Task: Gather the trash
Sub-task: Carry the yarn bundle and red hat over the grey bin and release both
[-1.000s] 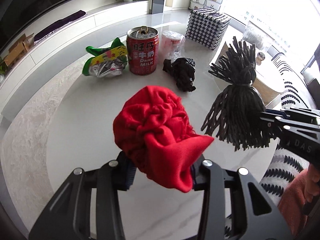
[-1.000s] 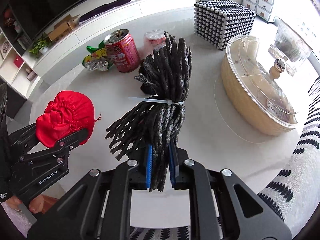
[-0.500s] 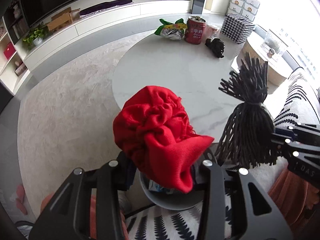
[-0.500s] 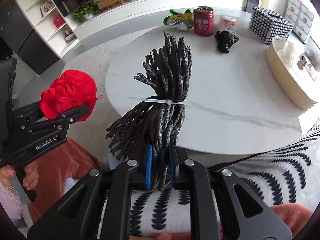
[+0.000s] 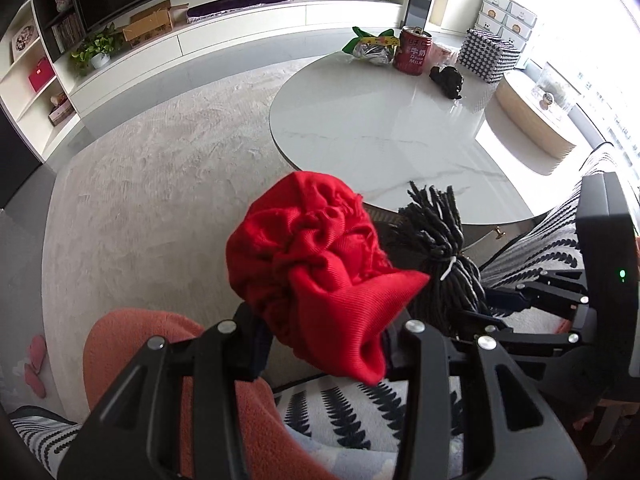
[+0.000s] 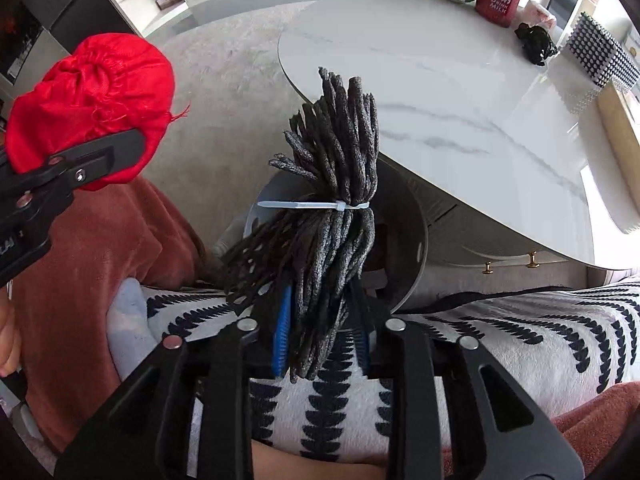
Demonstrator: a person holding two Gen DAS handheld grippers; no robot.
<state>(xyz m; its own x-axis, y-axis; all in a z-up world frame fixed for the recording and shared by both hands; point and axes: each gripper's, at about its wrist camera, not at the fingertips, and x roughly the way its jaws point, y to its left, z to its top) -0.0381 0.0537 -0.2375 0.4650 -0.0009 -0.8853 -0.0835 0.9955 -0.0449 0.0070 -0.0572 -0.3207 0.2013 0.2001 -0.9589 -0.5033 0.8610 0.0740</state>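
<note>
My left gripper [image 5: 324, 344] is shut on a crumpled red cloth [image 5: 312, 264], held above a person's lap. In the right wrist view the same red cloth [image 6: 92, 100] shows at the upper left. A black yarn bundle [image 6: 332, 184] tied with a white zip tie stands between the blue pads of my right gripper [image 6: 322, 336]. Its jaws are opening, and a gap shows at the right pad. Below the bundle is a grey round bin [image 6: 404, 232], partly hidden by it. A red milk can [image 5: 412, 51], a green snack wrapper [image 5: 372, 48] and a crumpled black bag [image 5: 448, 80] sit at the far side of the white marble table [image 5: 380, 128].
A black-and-white studded box [image 5: 486, 54] stands at the table's far right. A patterned black-and-white throw [image 6: 520, 328] covers the seat under both grippers. A person's orange-clad leg [image 5: 132, 344] lies at the lower left. Grey carpet surrounds the table.
Both grippers pulled back from over the table to its near edge, above the bin and the seat. The right jaws have widened around the black yarn bundle.
</note>
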